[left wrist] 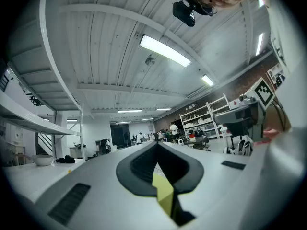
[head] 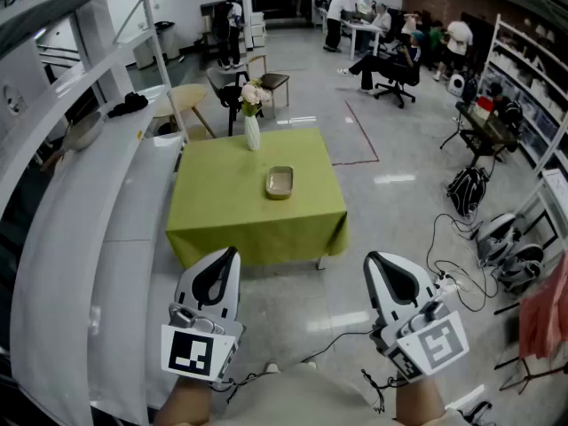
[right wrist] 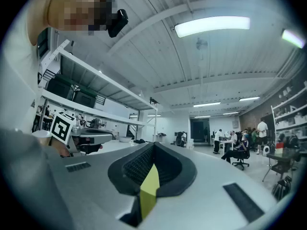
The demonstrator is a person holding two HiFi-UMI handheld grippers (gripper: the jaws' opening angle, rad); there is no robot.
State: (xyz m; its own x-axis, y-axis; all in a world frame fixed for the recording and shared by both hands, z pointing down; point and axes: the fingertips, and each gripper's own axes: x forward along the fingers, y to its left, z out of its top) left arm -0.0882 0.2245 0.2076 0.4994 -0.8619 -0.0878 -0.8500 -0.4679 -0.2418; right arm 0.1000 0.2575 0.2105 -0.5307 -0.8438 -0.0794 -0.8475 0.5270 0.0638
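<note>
Left gripper (head: 228, 257) and right gripper (head: 375, 261) closed, empty — tray (head: 279, 182) on green table (head: 222, 211) lies far ahead between them, nearer the left.

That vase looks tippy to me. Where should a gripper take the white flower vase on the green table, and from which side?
Grip the white vase around its slim upright body, below the flowers, coming level from the near side. It stands tall and narrow, so a mid-body hold probably tips it least.
</note>
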